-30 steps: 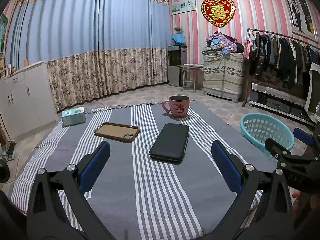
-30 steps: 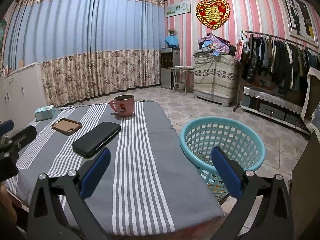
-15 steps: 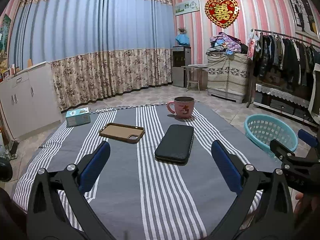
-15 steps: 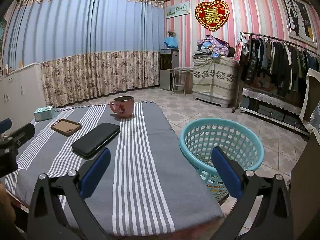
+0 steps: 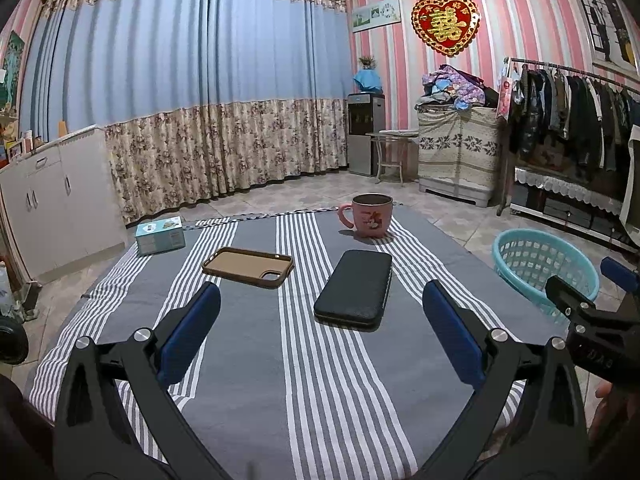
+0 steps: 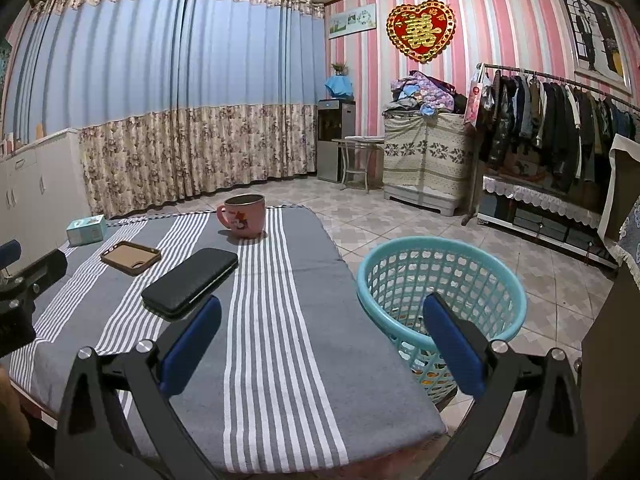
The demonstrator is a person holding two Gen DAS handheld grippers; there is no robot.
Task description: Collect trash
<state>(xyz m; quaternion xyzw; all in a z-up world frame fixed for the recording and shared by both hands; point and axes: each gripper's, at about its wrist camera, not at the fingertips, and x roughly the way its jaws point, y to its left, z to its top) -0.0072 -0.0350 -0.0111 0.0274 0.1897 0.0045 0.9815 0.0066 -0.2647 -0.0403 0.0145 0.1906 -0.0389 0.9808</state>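
Observation:
A turquoise plastic basket [image 6: 440, 280] stands on the floor just off the table's right edge, also in the left wrist view as the basket [image 5: 540, 264]; some small bits lie at its bottom. On the striped tablecloth [image 5: 320, 360] lie a brown phone case [image 5: 248, 267], a black wallet-like case [image 5: 354, 288], a pink mug [image 5: 370, 216] and a teal tissue box [image 5: 160, 235]. My left gripper [image 5: 320, 332] hovers open over the near part of the table, empty. My right gripper [image 6: 320, 344] is open and empty above the table's right edge, beside the basket.
A clothes rack [image 6: 560, 128] and a covered cabinet [image 6: 424, 156] stand at the right wall. White cupboards [image 5: 48, 208] line the left. A water dispenser [image 5: 364, 132] and small table sit by the curtains. Tiled floor [image 6: 400, 220] lies open beyond the basket.
Both views have drifted slightly; the table objects sit a little further right in the left wrist view. Both grippers stay open and empty.

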